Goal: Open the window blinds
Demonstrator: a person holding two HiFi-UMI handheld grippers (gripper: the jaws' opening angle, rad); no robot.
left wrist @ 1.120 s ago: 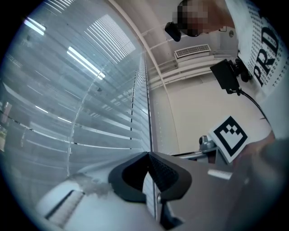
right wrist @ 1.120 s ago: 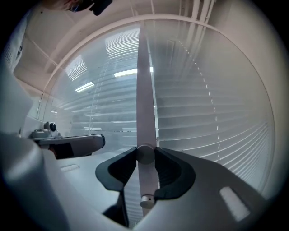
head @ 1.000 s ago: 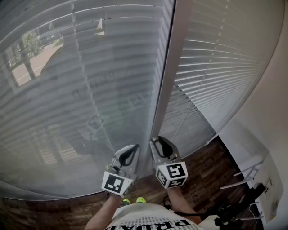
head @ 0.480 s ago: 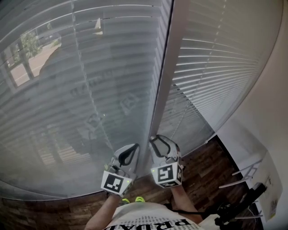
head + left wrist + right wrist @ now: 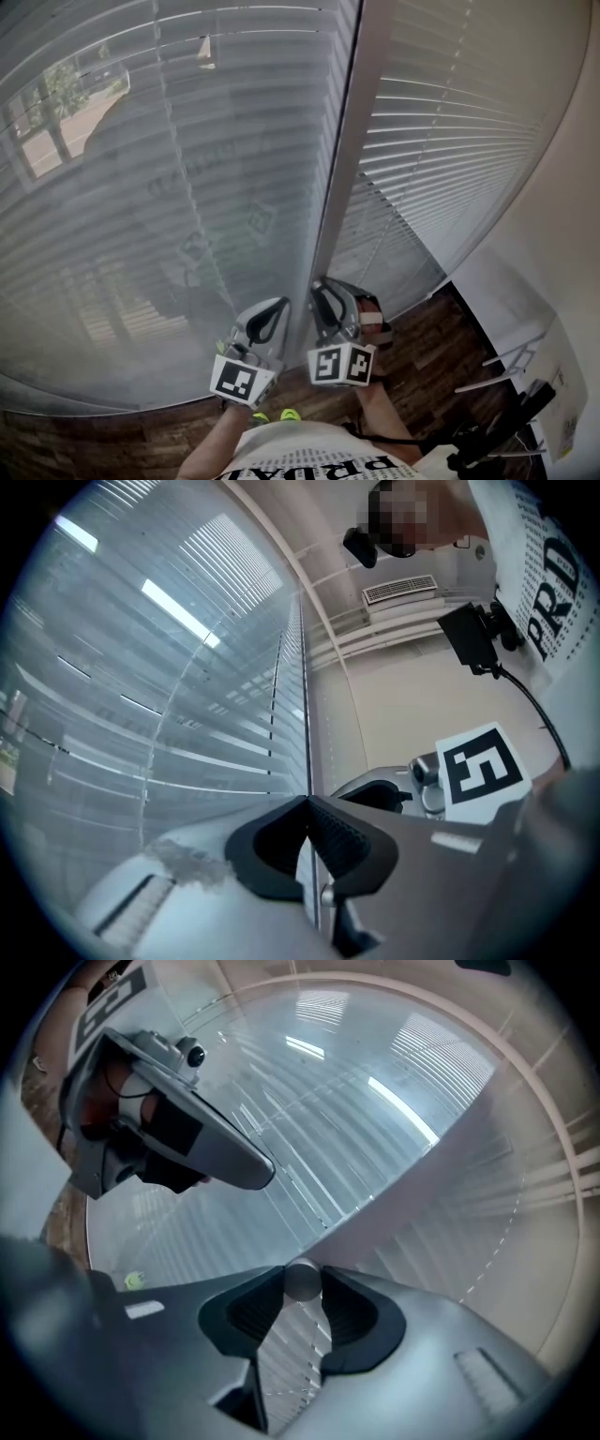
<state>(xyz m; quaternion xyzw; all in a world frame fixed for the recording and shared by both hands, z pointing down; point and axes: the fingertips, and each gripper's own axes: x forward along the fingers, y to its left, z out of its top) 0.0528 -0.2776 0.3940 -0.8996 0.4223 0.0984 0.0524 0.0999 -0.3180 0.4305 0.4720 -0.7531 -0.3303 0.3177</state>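
Rolling is what differs from a second ago: the right gripper point(image 5: 323, 291) has turned about its own axis, so its marker cube point(image 5: 342, 364) now shows two faces, not one, and it has slid a little closer to the post point(image 5: 347, 150). The left gripper point(image 5: 278, 309) sits just left of the post's foot, as it did before. The slats point(image 5: 441, 131) look much the same so far.

The right gripper's jaws are closed on a round wand point(image 5: 302, 1281), pinched between the ribbed pads near their tips. The left gripper's jaws are pressed together at the tips, and its own view shows nothing between them.

The blinds point(image 5: 141, 187) hang on both sides of the post, down to its foot, with slats nearly flat against the glass.

The wand is probably light, stiff and smooth, so it may spin inside the pads rather than turn with them. A firm pinch low on the rod, where it is held now, seems right. The slats look thin and easily bent, so they are best left untouched.
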